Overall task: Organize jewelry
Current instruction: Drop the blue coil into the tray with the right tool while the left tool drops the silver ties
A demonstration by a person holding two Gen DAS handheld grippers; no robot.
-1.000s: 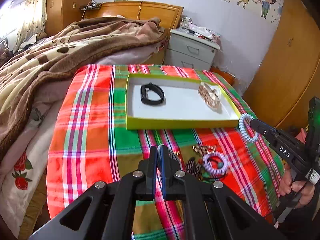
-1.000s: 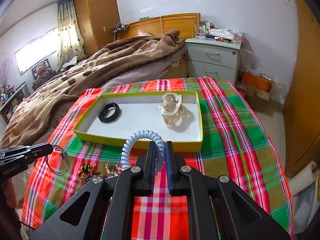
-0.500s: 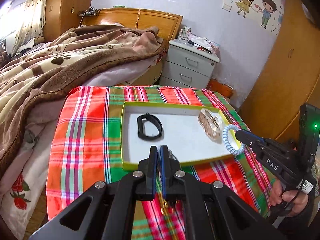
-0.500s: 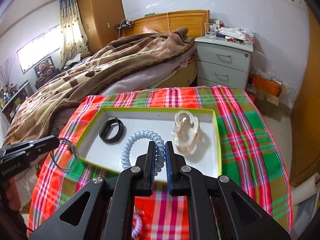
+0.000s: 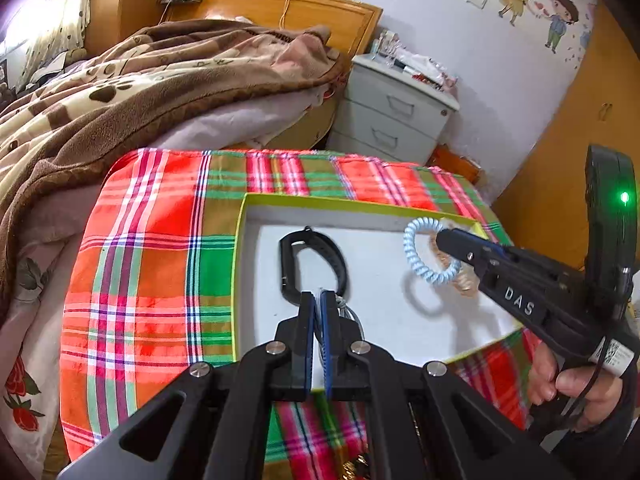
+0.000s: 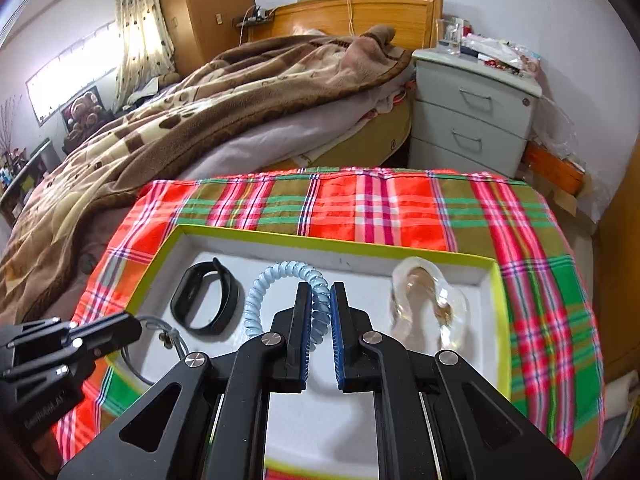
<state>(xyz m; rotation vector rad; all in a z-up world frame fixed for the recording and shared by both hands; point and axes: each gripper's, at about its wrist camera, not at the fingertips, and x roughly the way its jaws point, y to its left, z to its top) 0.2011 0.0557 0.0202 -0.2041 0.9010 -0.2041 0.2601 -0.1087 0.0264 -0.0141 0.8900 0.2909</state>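
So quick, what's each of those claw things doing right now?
Left gripper: shut on a thin grey cord bracelet.
Right gripper: jaws parted slightly, pale blue coil hair tie looped on one finger.

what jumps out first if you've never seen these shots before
The loud red, green and orange plaid cloth over the table grabs the eye first, with the yellow-rimmed white tray on it. Over the tray, the right hand-held gripper carries a pale blue coil bracelet, between a black band lying at the tray's left and a clear bracelet at its right. The left hand-held gripper pinches a thin grey cord at the tray's near left edge.
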